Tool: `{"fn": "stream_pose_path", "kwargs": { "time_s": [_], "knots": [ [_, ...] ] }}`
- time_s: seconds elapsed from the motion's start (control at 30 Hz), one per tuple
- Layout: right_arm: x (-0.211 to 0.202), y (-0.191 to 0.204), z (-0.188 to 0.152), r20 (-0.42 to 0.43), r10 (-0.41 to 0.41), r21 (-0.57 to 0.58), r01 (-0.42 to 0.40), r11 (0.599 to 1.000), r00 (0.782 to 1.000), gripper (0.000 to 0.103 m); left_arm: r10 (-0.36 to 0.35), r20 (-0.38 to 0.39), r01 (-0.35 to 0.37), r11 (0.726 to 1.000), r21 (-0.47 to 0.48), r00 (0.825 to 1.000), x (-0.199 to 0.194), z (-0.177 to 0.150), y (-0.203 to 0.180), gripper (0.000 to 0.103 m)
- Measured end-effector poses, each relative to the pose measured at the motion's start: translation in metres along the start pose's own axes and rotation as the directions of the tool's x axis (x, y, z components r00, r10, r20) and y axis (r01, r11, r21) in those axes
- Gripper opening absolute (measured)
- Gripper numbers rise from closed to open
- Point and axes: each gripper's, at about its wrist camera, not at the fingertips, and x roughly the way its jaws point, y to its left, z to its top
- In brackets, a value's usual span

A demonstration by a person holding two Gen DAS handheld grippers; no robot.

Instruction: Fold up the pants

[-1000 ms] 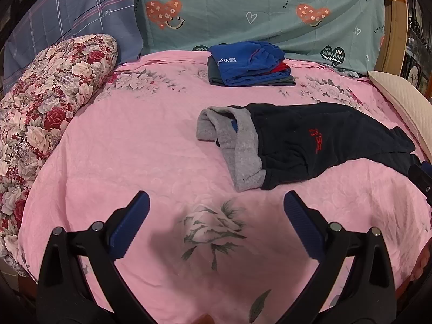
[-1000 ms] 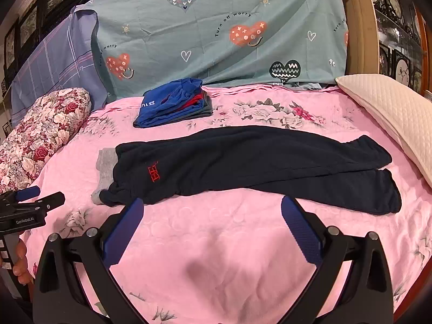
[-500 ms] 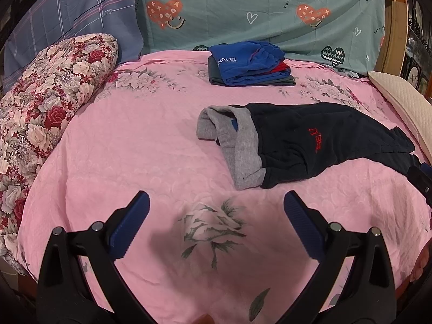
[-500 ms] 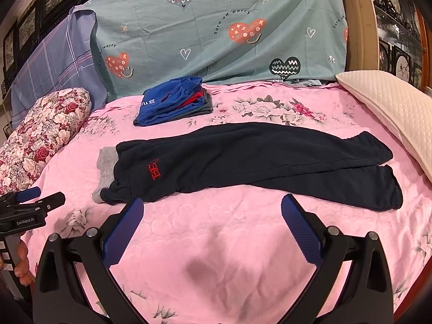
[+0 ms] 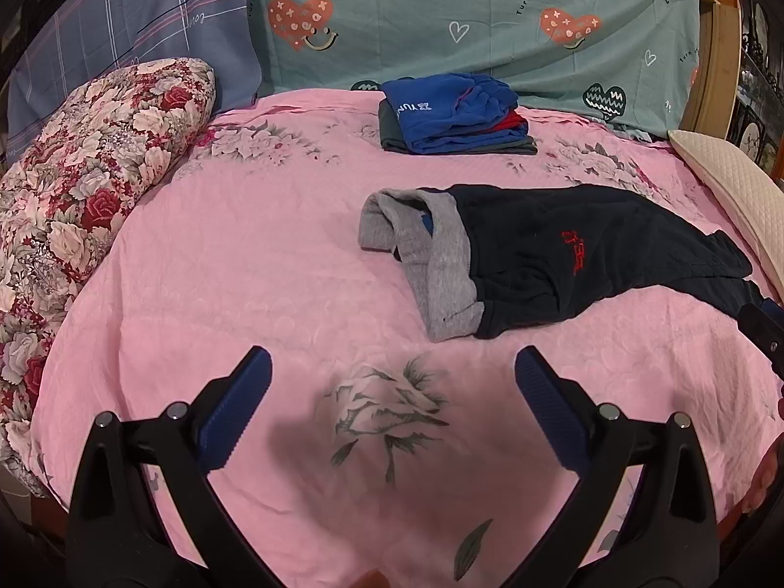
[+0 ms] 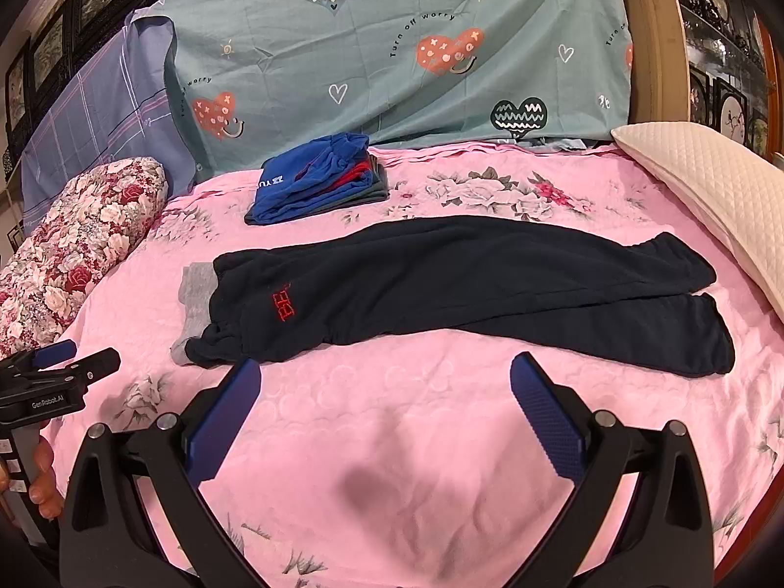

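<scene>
The left tool [image 5: 392,377] is held wide apart above the pink floral bedspread [image 5: 245,269], with nothing between its blue-padded fingers [image 5: 235,411]. The right tool [image 6: 384,387] is likewise spread wide and empty, poised over the bedspread just in front of the pants [image 6: 441,289]. The dark navy pants are laid lengthwise across the bed, the legs stretched toward the right and lying one beside the other, the cuffs near a cream quilted pillow [image 6: 710,196]. The grey waistband [image 5: 431,264] is turned outward at the left end, and a small red logo [image 6: 283,305] is seen near the waist. Beyond the pants, well apart from them, a folded stack of clothes [image 5: 455,115] topped in blue is set near the teal heart-print sheet [image 6: 392,49]. A floral bolster [image 5: 88,171] is placed along the left edge of the bed.
</scene>
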Motion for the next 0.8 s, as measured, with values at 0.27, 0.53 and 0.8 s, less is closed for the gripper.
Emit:
{"fn": "stream_pose_path", "kwargs": {
  "time_s": [0.27,0.53,0.8],
  "knots": [
    [0.0,0.0,0.0,-0.001,0.0,-0.001,0.0,1.0,1.0,0.102,-0.001,-0.002,0.001,1.0,-0.001,1.0,-0.001,-0.001,0.0,0.101],
    [0.0,0.0,0.001,-0.002,-0.001,0.001,0.001,1.0,1.0,0.102,-0.001,-0.004,0.001,1.0,-0.002,1.0,-0.001,-0.001,0.0,0.101],
    [0.001,-0.013,-0.005,-0.03,-0.022,0.011,0.022,1.0,0.999,0.102,0.002,-0.035,-0.002,1.0,0.009,0.999,0.004,-0.008,0.002,0.101]
  ]
}}
